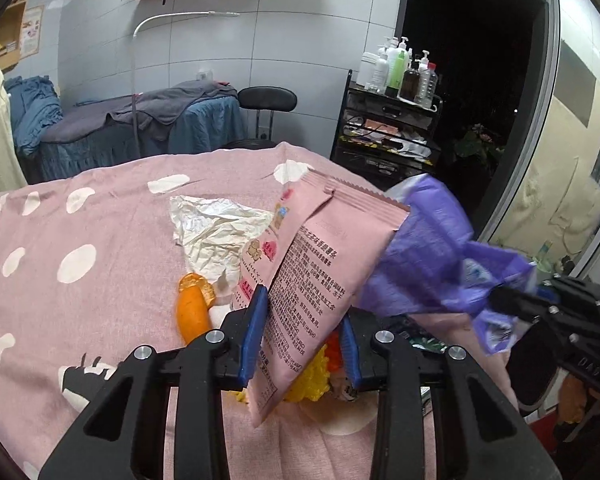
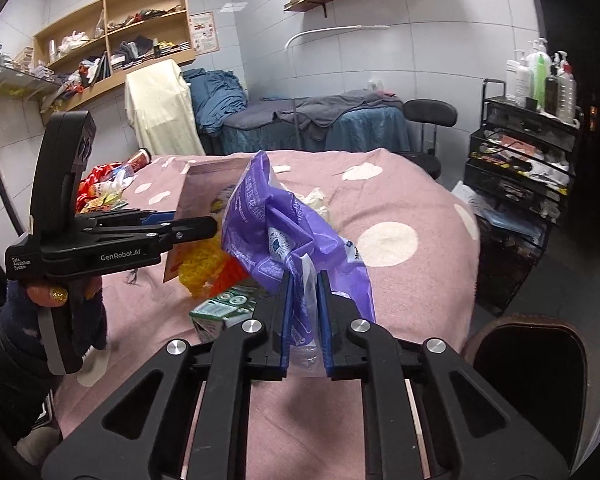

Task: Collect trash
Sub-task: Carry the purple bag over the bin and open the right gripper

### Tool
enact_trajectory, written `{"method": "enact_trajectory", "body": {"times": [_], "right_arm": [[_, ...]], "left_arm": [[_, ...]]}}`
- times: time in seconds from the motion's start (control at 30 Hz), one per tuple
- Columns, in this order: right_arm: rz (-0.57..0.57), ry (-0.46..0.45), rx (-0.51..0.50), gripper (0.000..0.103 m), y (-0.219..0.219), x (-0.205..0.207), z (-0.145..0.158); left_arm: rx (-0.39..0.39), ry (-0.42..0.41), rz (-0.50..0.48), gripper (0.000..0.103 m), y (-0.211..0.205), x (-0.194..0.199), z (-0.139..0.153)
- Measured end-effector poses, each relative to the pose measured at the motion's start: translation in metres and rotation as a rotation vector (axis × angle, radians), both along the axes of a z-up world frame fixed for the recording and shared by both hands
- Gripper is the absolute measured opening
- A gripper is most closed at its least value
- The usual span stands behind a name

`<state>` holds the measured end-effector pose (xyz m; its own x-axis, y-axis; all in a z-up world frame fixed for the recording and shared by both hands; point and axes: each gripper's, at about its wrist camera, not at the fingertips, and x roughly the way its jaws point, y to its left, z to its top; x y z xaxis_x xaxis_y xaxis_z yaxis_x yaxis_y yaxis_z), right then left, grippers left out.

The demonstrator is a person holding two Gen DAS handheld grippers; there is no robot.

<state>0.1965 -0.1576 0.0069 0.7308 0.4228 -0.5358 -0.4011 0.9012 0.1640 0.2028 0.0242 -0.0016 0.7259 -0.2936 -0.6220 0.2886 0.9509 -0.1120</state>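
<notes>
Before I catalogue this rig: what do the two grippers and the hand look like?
Both the left gripper and the right gripper are black plastic with blue pads and silver bolts. The left reads "GenRobot.AI". The hand wears a dark fuzzy sleeve and glittery gold nail polish.

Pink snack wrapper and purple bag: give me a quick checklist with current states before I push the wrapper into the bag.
1. Left gripper clamped on the pink snack wrapper: ok.
2. Right gripper shut on the purple bag: ok.
3. Wrapper's top edge reaches the bag: ok, they meet in the left wrist view.
4. Bag mouth open towards the wrapper: cannot tell; the bag is crumpled.
5. Trash left on the pink cloth: not ok; orange peel, crumpled paper and green carton remain.
</notes>
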Motion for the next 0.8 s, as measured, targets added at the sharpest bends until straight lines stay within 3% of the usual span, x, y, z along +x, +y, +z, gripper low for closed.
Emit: {"method": "enact_trajectory", "body": {"times": [0.07, 0.17, 0.4, 0.8], "right_arm": [[-0.028, 0.001, 0.018, 0.013, -0.012, -0.007, 0.001], [-0.072, 0.0, 0.042, 0.013, -0.03, -0.016, 0.001], [-0.164, 0.0, 0.083, 0.013, -0.071, -0.045, -0.002], [-0.304, -0.013, 0.091, 0.013, -0.121, -0.085, -0.007]], "left_arm": [[-0.014, 0.01, 0.017, 0.033, 0.003, 0.001, -0.002], [-0.005, 0.0, 0.041, 0.023, 0.002, 0.0, -0.003], [-0.004, -0.097, 0.053, 0.008, -0.006, -0.017, 0.021], [-0.117, -0.193, -0.036, 0.007, -0.044, -0.063, 0.051]]}}
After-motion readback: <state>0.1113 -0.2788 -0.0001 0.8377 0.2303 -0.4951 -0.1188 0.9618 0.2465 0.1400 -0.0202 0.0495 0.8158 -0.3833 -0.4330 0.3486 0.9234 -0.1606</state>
